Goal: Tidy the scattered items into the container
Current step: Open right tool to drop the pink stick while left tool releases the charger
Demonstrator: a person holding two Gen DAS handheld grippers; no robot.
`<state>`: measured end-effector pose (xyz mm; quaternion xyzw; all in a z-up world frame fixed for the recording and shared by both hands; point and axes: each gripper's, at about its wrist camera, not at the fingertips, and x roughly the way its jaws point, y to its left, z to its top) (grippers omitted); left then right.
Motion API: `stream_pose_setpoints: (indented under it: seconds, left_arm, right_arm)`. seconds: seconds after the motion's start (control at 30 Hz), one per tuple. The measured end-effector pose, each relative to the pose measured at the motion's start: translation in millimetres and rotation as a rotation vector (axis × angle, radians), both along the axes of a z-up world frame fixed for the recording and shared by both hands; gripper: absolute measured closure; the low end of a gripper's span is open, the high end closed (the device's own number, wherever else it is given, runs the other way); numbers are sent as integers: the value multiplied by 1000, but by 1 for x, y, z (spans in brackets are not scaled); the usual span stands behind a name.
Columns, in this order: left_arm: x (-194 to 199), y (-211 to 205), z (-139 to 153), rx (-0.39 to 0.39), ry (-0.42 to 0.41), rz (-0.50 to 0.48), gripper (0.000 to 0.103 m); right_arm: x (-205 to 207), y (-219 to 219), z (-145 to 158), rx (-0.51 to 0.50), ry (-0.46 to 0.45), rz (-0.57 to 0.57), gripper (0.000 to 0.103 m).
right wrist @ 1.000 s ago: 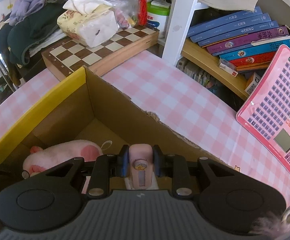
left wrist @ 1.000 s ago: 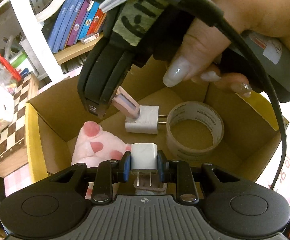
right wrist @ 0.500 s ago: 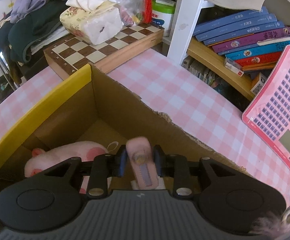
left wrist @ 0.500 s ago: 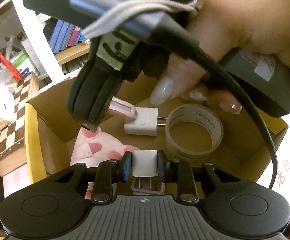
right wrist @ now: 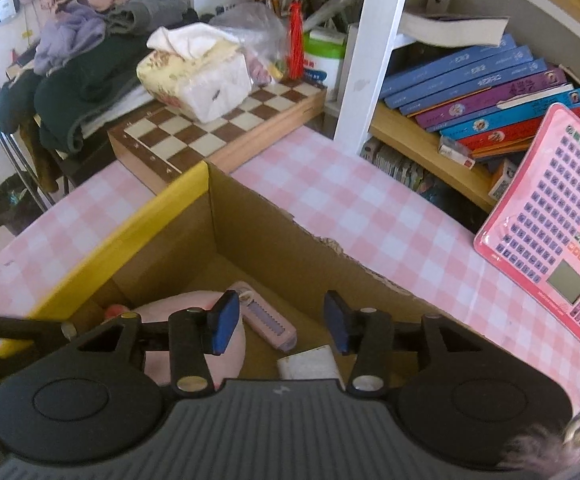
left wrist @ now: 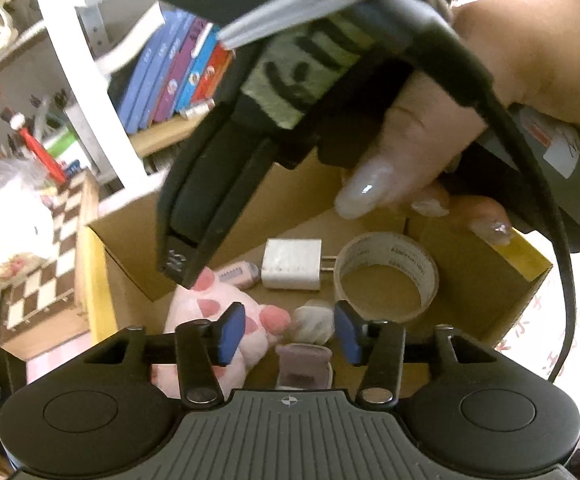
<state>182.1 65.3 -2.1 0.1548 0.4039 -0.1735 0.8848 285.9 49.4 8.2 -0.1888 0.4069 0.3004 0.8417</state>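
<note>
The cardboard box with a yellow rim holds a pink plush paw, a pink utility knife, a white charger, a tape roll and a small pink case. A second white charger, blurred, is below my open left gripper with nothing gripping it. My right gripper is open and empty above the box; the knife and plush lie under it. The right gripper's body also shows in the left wrist view.
A chessboard box with a tissue pack stands behind the box. A pink keypad toy leans at the right. A bookshelf with a white post stands behind the pink checked tablecloth.
Both grippers opened. The left one let go of the white charger, which drops into the box. The right one released the pink knife, now lying beside the plush.
</note>
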Motion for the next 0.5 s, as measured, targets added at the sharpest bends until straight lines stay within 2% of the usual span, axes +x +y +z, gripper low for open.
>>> stream_pose_setpoints:
  seconds: [0.17, 0.4, 0.43, 0.5]
  left_arm:
    - [-10, 4, 10, -11, -34, 13, 52]
    - [-40, 7, 23, -37, -88, 31, 45]
    - [-26, 11, 25, -41, -93, 32, 45]
    - [-30, 13, 31, -50, -107, 36, 42]
  right_arm:
    - [-12, -11, 17, 34, -24, -27, 56]
    - [-35, -31, 41, 87, -60, -67, 55]
    - [-40, -33, 44, 95, -66, -71, 55]
    - [-47, -38, 49, 107, -73, -75, 54]
